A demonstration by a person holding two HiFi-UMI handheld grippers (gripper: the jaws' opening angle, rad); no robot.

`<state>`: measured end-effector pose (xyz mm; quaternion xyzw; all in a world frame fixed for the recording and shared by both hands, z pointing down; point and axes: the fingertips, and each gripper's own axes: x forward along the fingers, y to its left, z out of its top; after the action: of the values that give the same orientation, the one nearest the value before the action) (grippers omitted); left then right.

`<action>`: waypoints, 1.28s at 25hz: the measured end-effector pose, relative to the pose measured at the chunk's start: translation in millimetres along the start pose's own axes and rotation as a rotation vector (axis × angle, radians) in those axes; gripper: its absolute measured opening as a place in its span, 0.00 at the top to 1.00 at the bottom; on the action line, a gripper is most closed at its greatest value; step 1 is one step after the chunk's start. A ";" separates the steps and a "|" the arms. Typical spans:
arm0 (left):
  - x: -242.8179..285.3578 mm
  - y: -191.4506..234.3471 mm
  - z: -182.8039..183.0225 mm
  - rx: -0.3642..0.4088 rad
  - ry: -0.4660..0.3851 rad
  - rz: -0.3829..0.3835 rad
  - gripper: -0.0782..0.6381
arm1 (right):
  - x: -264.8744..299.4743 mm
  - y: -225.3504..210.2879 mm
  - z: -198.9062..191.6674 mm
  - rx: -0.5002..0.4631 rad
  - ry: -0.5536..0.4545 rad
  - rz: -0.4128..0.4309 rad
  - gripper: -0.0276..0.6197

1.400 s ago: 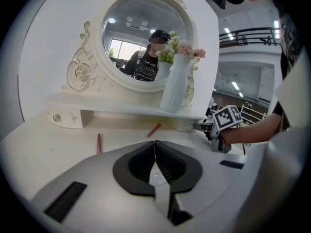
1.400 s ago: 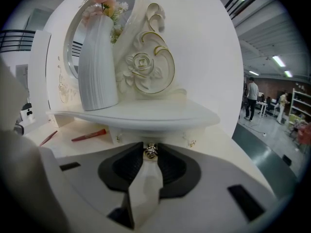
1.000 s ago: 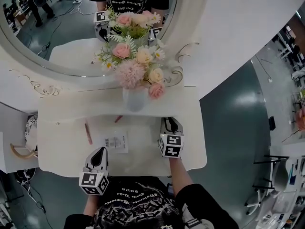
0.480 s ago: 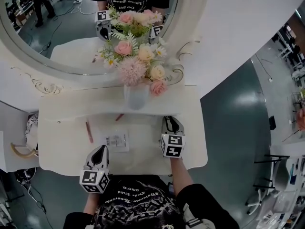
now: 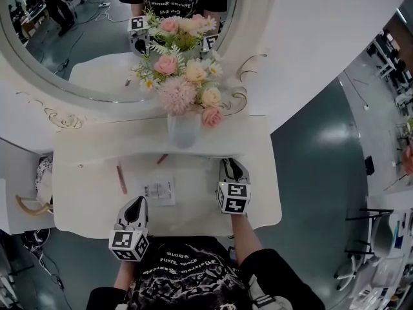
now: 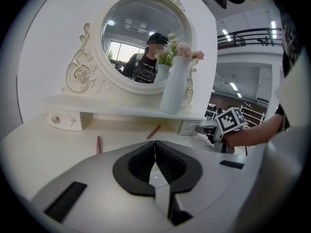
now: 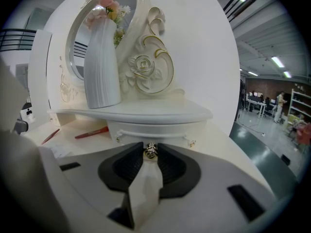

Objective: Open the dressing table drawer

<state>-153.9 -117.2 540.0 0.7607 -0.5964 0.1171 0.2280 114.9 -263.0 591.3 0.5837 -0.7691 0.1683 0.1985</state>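
The white dressing table [image 5: 77, 205] has a small drawer [image 7: 155, 130] under the right end of its raised shelf. The drawer front sits flush and carries a gold knob [image 7: 149, 151]. My right gripper [image 7: 149, 155] is shut on that knob. In the head view the right gripper [image 5: 231, 165] reaches under the shelf edge at the right. My left gripper [image 5: 135, 204] hovers over the tabletop's front left. Its jaws are shut with nothing between them [image 6: 155, 148]. From the left gripper view, the right drawer [image 6: 191, 127] and a matching left drawer [image 6: 63, 120] both show.
A white vase [image 5: 184, 131] of pink and cream flowers stands on the shelf before the oval mirror [image 5: 84, 44]. Two red pens [image 5: 120, 179] [image 5: 161, 159] and a printed paper slip [image 5: 158, 191] lie on the tabletop. Grey floor [image 5: 316, 147] lies to the right.
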 end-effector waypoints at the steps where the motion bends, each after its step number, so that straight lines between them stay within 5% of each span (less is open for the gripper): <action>1: 0.1 -0.1 -0.6 -0.001 0.000 0.001 0.87 | -0.3 -0.2 -0.4 0.000 0.001 -0.001 0.81; 32: -6.3 -3.7 -1.1 -0.007 -0.022 0.010 0.87 | -13.5 3.3 -9.7 -0.007 0.011 -0.001 0.80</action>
<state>-151.8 -110.6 537.3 0.7581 -0.6032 0.1080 0.2233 116.0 -246.2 592.9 0.5824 -0.7684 0.1686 0.2048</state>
